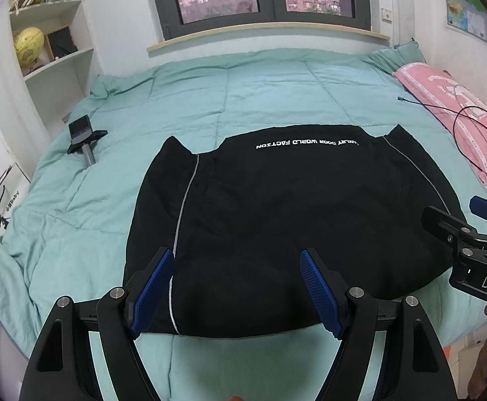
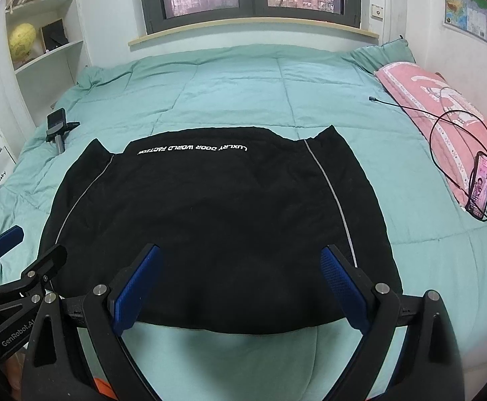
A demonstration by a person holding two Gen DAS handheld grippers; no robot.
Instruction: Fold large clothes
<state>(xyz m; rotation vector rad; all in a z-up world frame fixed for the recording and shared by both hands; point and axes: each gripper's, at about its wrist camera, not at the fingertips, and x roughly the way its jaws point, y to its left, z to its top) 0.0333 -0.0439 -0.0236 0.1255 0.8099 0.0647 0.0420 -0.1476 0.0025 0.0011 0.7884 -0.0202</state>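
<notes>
A large black garment [image 1: 276, 214] with thin grey piping and white lettering lies flat on the teal quilt [image 1: 243, 93]; it also shows in the right wrist view [image 2: 210, 220]. My left gripper [image 1: 236, 257] is open and empty, hovering over the garment's near edge toward its left side. My right gripper [image 2: 240, 254] is open and empty above the near edge toward the right side. The right gripper shows at the right edge of the left wrist view [image 1: 454, 214]. The left gripper shows at the left edge of the right wrist view [image 2: 32, 244].
A pink pillow [image 2: 444, 113] lies at the bed's right side with a lit phone [image 2: 480, 187] and a black cable [image 2: 444, 127]. A small dark tripod mount [image 2: 57, 127] lies on the quilt at the left. White shelves [image 1: 52, 33] with a yellow globe stand left; a window is behind.
</notes>
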